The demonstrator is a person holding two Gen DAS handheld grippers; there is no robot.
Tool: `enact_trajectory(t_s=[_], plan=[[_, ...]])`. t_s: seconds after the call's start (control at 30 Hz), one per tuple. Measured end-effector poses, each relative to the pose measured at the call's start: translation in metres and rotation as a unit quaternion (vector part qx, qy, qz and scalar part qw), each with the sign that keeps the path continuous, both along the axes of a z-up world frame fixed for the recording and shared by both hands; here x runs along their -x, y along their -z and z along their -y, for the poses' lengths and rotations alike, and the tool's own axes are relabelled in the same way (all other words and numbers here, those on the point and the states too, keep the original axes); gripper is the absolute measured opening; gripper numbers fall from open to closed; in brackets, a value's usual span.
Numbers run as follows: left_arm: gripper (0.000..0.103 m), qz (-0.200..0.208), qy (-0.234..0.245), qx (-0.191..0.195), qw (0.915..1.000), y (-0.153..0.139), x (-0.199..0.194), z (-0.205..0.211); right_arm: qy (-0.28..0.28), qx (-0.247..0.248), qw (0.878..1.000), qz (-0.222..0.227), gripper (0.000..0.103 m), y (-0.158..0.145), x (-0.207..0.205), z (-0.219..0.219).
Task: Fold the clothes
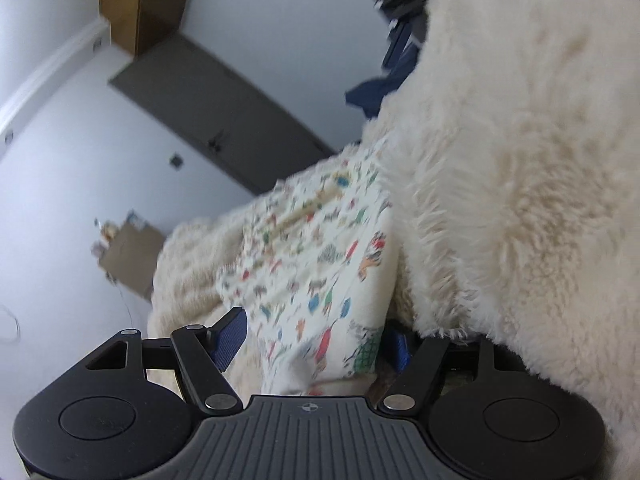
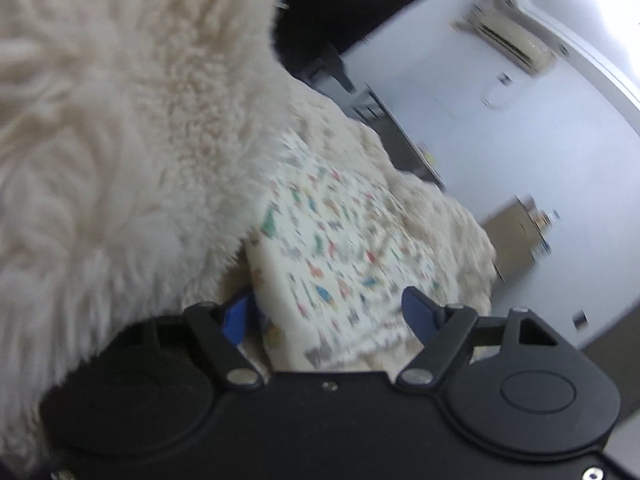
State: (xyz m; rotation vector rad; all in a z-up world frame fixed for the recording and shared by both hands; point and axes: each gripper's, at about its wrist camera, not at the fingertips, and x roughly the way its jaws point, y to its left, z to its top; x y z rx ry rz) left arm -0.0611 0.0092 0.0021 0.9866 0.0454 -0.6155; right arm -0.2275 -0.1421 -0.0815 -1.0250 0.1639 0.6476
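A thick cream fleece garment [image 1: 500,200] with a white lining printed with small coloured animals [image 1: 312,248] fills both views. In the left wrist view my left gripper [image 1: 316,340] has the printed lining bunched between its blue pads [image 1: 230,340], and a raised fleece flap drapes over its right finger. In the right wrist view the same fleece [image 2: 120,140] hangs over the left finger of my right gripper [image 2: 330,314]. A folded edge of the printed lining [image 2: 340,248] fills the gap between that gripper's pads [image 2: 418,314]. The picture is blurred.
Beyond the garment are white walls, a grey cabinet door [image 1: 224,120] and a brown cardboard box [image 1: 132,256]. Dark blue clothing [image 1: 384,88] lies behind the fleece. The right wrist view shows an air conditioner [image 2: 508,40] high on the wall, a brown box [image 2: 516,240] and a dark frame [image 2: 332,64].
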Motion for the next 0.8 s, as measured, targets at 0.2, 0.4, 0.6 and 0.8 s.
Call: enact_trajectory(t_s=[0.2,0.4,0.6,0.8], plan=[[0.005,0.005,0.095,0.003,0.9954,0.002,-0.004,-0.016,-0.065,0.041,0.995,-0.068,0.010,0.003,-0.003,-0.006],[0.004,-0.043,0.115,-0.004,0.9925,-0.054,-0.012,-0.020,-0.066,0.027,0.996,-0.055,0.006,-0.046,-0.007,0.003],[0.009,-0.092,0.164,0.016,0.9820,-0.093,0.030,-0.029,-0.105,-0.019,0.989,-0.100,0.008,-0.105,0.025,0.016],[0.009,-0.119,0.155,0.012,0.9807,-0.075,0.010,-0.024,-0.119,-0.029,0.983,-0.139,0.005,-0.085,0.011,0.015]])
